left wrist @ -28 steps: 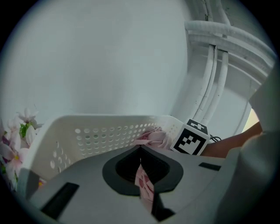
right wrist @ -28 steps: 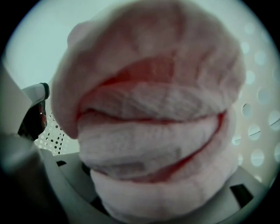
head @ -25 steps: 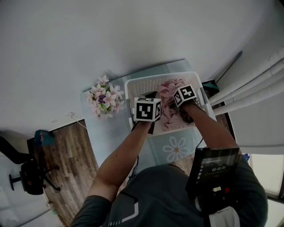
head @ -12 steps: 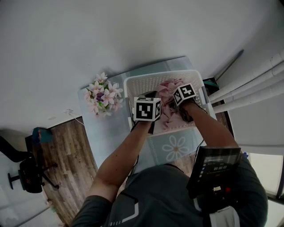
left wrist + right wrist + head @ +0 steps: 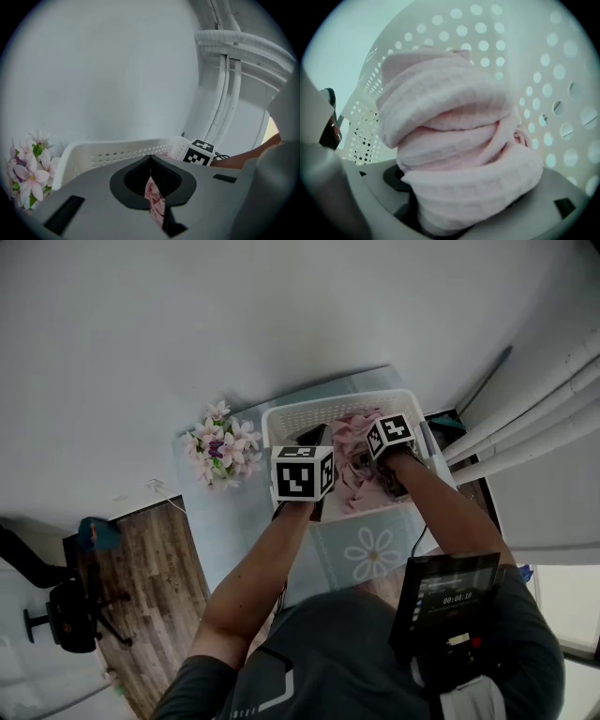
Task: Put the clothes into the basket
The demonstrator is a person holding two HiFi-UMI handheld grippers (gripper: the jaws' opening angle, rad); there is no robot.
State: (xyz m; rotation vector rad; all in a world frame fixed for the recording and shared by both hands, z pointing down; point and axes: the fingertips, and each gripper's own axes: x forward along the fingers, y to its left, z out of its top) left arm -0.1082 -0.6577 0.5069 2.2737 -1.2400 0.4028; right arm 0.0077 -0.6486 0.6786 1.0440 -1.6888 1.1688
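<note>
While tight on cloth [image 5: 154,199], left gripper [image 5: 150,161] higher.

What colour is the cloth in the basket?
The cloth is pale pink with a waffle weave; the right gripper view shows it best.

The only writing is a row of pale digits on the dark screen [image 5: 457,598] at the person's chest, back along the arm from the right gripper [image 5: 368,465]. They look like a timer but are too small to read. Its cube [image 5: 391,435] and the left gripper [image 5: 311,437] cube [image 5: 302,474] carry black-and-white square code markers, without letters.
</note>
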